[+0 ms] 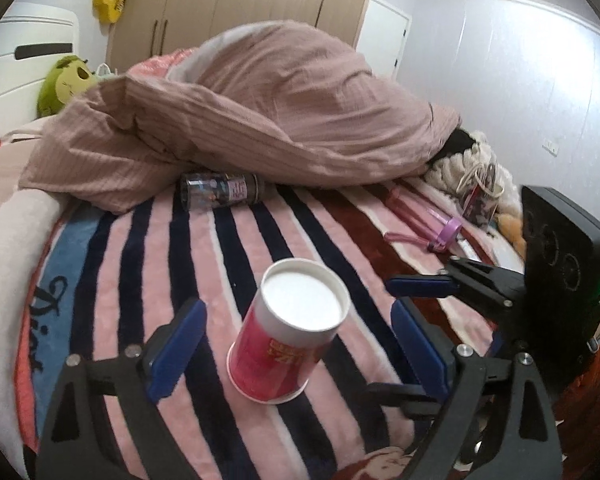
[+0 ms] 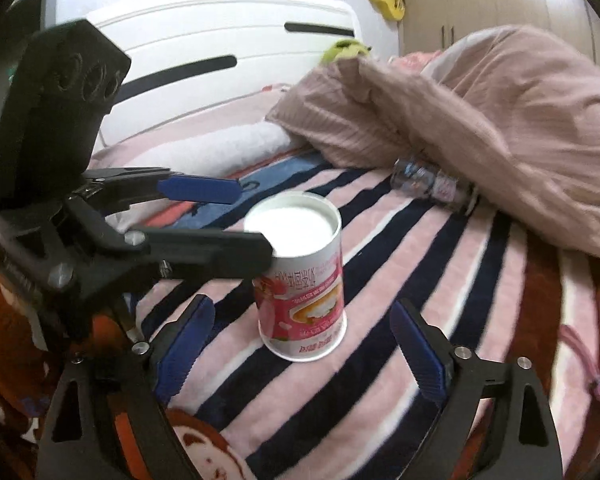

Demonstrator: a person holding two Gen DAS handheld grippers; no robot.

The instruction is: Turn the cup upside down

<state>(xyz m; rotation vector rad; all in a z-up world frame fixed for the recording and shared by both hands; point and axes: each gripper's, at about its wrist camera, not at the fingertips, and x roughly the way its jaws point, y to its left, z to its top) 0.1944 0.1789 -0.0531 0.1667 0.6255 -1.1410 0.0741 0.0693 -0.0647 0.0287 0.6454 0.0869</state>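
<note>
Nearest the lens, blue-padded fingers (image 1: pixel 178 350) of the left gripper (image 1: pixel 296 348), spread wide either side of the cup (image 1: pixel 288 336) without touching it. Right gripper (image 2: pixel 304 344) likewise spread and empty. Cup standing mouth-down, white base up, slightly tilted on the soft striped blanket (image 1: pixel 204 240) of the bed. Probably light thin paper, easily crushed or tipped; best taken gently across the mid-wall, below the base rim.

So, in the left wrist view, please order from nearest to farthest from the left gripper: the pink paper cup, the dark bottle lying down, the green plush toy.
From the left gripper:
1. Pink paper cup, between its fingers.
2. Dark bottle lying on its side, farther up the striped blanket, beside the pink duvet.
3. Green plush toy, far left, behind the duvet.
</note>
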